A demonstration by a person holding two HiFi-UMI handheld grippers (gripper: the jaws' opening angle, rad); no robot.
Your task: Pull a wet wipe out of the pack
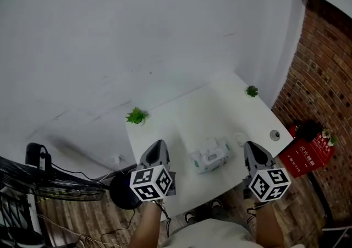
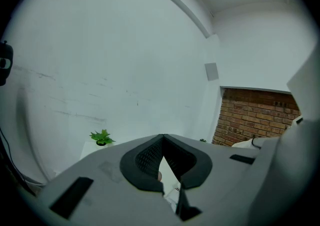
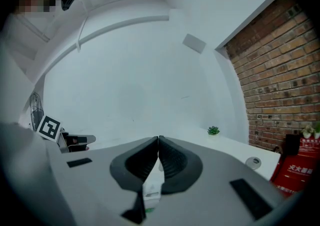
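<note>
Head view: wet wipe pack (image 1: pixel 209 155) lies on the white table (image 1: pixel 187 112), close to the near edge, between the two grippers and touching neither.

Left gripper (image 1: pixel 157 149) hangs just left of the pack, right gripper (image 1: pixel 252 150) just right of it, both pointing away from the person.

Left gripper view: jaw tips pressed together, nothing caught between them.

Right gripper view: same, tips closed on each other and gripping nothing. A sliver of the pack shows through the gap lower down.

Small green plant (image 1: pixel 136 115) at the table's far left corner, second plant (image 1: pixel 252 91) at the far right. Round silver fitting (image 1: pixel 275 135) near the right edge.

Red box (image 1: pixel 306 155) with white print stands on the floor by the brick wall (image 1: pixel 324 76). Black fan (image 1: pixel 33 183) off to the left.
</note>
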